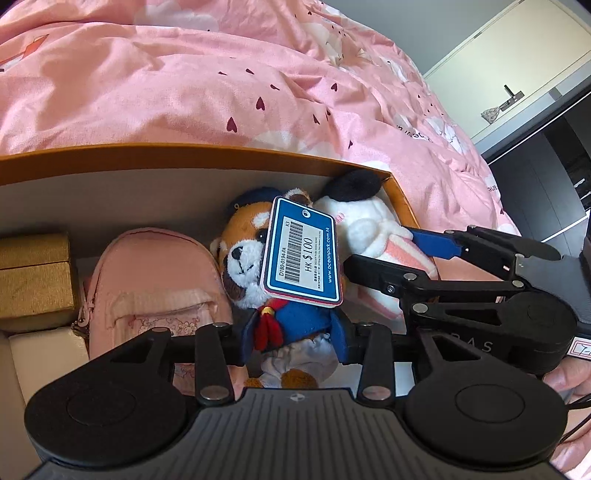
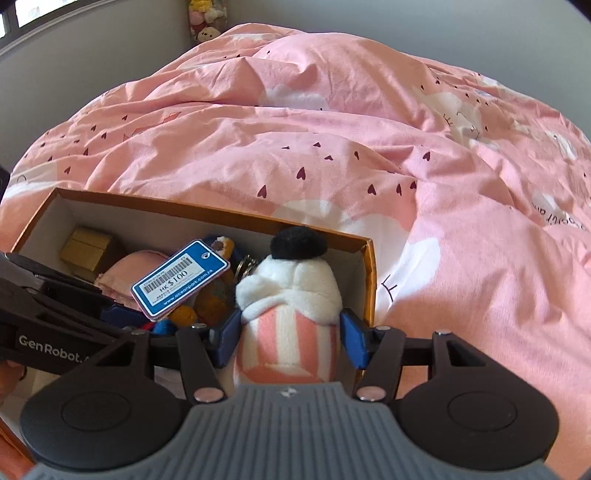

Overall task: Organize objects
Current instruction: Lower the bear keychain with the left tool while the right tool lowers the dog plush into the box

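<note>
Plush fabric makes up both toys, so they are judged light, soft and compressible, with no risk of breakage. The panda toy (image 1: 255, 258), dressed in blue with a red scarf, lies in the box (image 2: 221, 218) near its middle; a stiff blue price tag (image 1: 304, 254) rests loose over its head. The left gripper (image 1: 291, 343) is seen part-open astride the toy's body; whether the pads press on it cannot be told. The striped toy (image 2: 291, 314), white with pink stripes and a black tip, lies at the right end of the box, against the right wall. The right gripper (image 2: 290, 339) straddles its striped lower body, 1 blue pad on each side, at or near the fabric; a firm grip cannot be confirmed. A hold across the body is judged best for each toy, since the tag would flap or slip.

At the left of the box lie a pink pouch (image 1: 155, 280) and a gold box (image 1: 35, 277). The box rests on a rumpled pink duvet (image 2: 332, 147) printed with dark hearts, a yielding surface. More plush toys (image 2: 207, 18) stand at the far wall; a pale cabinet (image 1: 517, 62) is seen at the far right.
</note>
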`<state>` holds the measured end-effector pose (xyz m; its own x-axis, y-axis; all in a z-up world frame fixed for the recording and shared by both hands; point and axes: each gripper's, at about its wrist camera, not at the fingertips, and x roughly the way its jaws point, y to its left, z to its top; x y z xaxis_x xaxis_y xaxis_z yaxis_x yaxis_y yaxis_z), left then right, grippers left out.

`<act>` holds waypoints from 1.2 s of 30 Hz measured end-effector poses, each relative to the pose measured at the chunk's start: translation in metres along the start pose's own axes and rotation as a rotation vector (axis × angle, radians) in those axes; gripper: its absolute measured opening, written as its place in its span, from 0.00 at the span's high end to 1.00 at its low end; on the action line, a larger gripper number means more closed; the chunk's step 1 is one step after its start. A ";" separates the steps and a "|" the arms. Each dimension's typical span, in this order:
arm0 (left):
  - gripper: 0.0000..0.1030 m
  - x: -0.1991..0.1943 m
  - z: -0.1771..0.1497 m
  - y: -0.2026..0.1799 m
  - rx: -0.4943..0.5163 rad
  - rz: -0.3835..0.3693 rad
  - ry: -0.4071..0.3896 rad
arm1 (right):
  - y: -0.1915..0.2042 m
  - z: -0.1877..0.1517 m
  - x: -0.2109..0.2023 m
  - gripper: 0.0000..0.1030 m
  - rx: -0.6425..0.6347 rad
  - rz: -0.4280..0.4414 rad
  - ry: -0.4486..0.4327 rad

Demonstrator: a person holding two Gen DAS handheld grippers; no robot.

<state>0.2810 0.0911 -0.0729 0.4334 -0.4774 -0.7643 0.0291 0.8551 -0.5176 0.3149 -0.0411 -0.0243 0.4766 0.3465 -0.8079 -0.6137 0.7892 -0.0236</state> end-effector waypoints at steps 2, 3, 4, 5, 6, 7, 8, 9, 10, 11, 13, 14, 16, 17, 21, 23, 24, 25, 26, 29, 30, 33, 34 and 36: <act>0.54 0.002 -0.001 0.001 0.004 0.001 -0.003 | 0.001 0.001 0.002 0.41 -0.031 -0.007 0.005; 0.52 0.002 -0.002 0.001 0.011 0.007 -0.007 | 0.002 0.001 0.003 0.41 -0.047 -0.009 0.007; 0.51 0.003 -0.003 0.000 0.018 0.010 -0.010 | 0.002 0.001 0.003 0.41 -0.061 -0.009 0.008; 0.50 0.003 -0.003 -0.002 0.025 0.014 -0.012 | 0.002 0.001 0.003 0.41 -0.076 -0.009 0.010; 0.49 0.002 -0.004 -0.003 0.033 0.019 -0.013 | 0.002 0.002 0.002 0.41 -0.090 -0.009 0.011; 0.46 0.001 -0.004 -0.004 0.041 0.027 -0.017 | 0.002 0.002 0.002 0.41 -0.104 -0.009 0.010; 0.46 -0.001 -0.005 -0.006 0.053 0.032 -0.024 | 0.001 0.002 0.001 0.41 -0.113 -0.007 0.010; 0.43 -0.002 -0.005 -0.008 0.063 0.037 -0.033 | 0.000 0.002 0.000 0.41 -0.114 0.002 0.013; 0.41 -0.004 -0.005 -0.008 0.069 0.040 -0.040 | -0.001 0.002 -0.001 0.41 -0.112 0.014 0.013; 0.39 -0.007 -0.005 -0.009 0.073 0.042 -0.044 | -0.003 0.003 -0.003 0.41 -0.106 0.028 0.017; 0.35 -0.013 -0.007 -0.013 0.087 0.052 -0.047 | -0.006 0.004 -0.005 0.40 -0.089 0.058 0.028; 0.34 -0.015 -0.008 -0.016 0.103 0.062 -0.047 | -0.007 0.004 -0.007 0.39 -0.087 0.071 0.035; 0.34 -0.020 -0.011 -0.024 0.146 0.080 -0.041 | -0.006 0.003 -0.013 0.39 -0.107 0.083 0.044; 0.34 -0.021 -0.014 -0.028 0.165 0.084 -0.038 | -0.005 0.001 -0.016 0.40 -0.129 0.088 0.046; 0.42 -0.019 -0.023 -0.039 0.209 0.124 -0.035 | 0.001 -0.006 -0.029 0.52 -0.223 0.095 0.044; 0.52 -0.016 -0.026 -0.042 0.219 0.150 -0.046 | 0.001 -0.007 -0.034 0.58 -0.244 0.093 0.034; 0.59 -0.014 -0.028 -0.042 0.218 0.159 -0.045 | 0.001 -0.007 -0.035 0.65 -0.245 0.095 0.031; 0.63 -0.013 -0.028 -0.041 0.213 0.162 -0.042 | 0.001 -0.007 -0.035 0.65 -0.242 0.096 0.031; 0.65 -0.012 -0.028 -0.041 0.207 0.163 -0.040 | 0.001 -0.007 -0.035 0.67 -0.239 0.096 0.039; 0.71 -0.012 -0.030 -0.039 0.199 0.175 -0.037 | 0.002 -0.011 -0.035 0.72 -0.217 0.103 0.108; 0.72 -0.011 -0.031 -0.039 0.201 0.178 -0.036 | 0.003 -0.014 -0.034 0.77 -0.207 0.111 0.137; 0.74 -0.010 -0.032 -0.038 0.201 0.185 -0.031 | 0.008 -0.026 -0.028 0.87 -0.173 0.139 0.220; 0.74 -0.010 -0.032 -0.038 0.202 0.186 -0.030 | 0.011 -0.031 -0.024 0.87 -0.169 0.135 0.235; 0.74 -0.009 -0.033 -0.039 0.205 0.183 -0.028 | 0.019 -0.039 -0.019 0.87 -0.190 0.112 0.227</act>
<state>0.2463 0.0554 -0.0583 0.4730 -0.3078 -0.8256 0.1281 0.9511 -0.2812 0.2695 -0.0524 -0.0326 0.2597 0.2865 -0.9222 -0.7713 0.6362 -0.0196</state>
